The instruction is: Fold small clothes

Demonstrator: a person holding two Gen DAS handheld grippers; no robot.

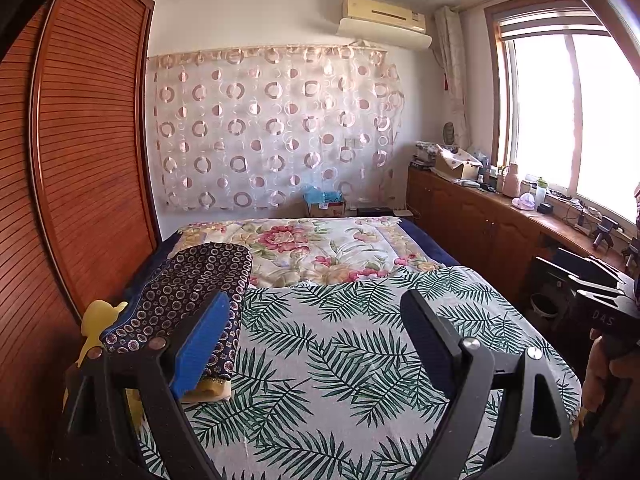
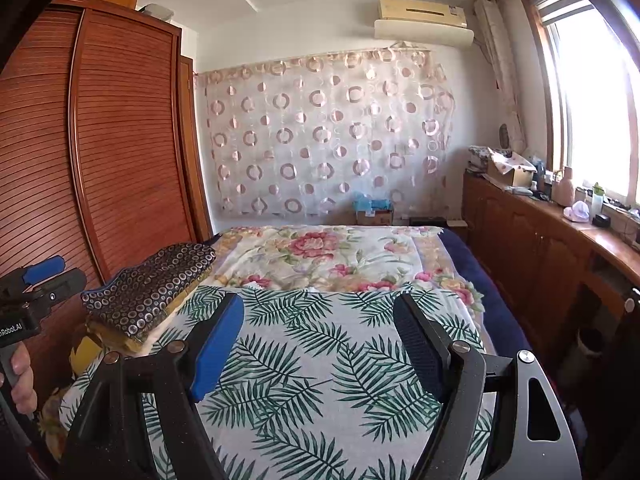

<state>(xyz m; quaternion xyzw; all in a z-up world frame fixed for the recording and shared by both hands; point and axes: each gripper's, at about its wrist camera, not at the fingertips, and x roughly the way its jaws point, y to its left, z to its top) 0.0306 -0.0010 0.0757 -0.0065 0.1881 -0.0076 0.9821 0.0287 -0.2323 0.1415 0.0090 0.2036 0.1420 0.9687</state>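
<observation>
Both the left gripper (image 1: 320, 340) and right gripper (image 2: 316, 340) hover with fingers spread empty above the leaf-print bedspread (image 1: 340, 340), a folded dark circle-patterned garment (image 1: 188, 292) stacked at left beside the wardrobe (image 1: 80, 160).

Sunlit bedroom — slatted wardrobe (image 1: 80, 140) left, bright window (image 1: 568, 120) right.

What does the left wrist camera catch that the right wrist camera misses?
Only the left wrist view shows the small black tripod on the wooden window counter and the right tongs' black body at its right edge. Only the right wrist view shows the left tongs with a blue pad, and the thumb gripping their handle. Both show the dark circle-patterned folded clothes, the palm-leaf printed sheet, and open tongs holding nothing.
</observation>
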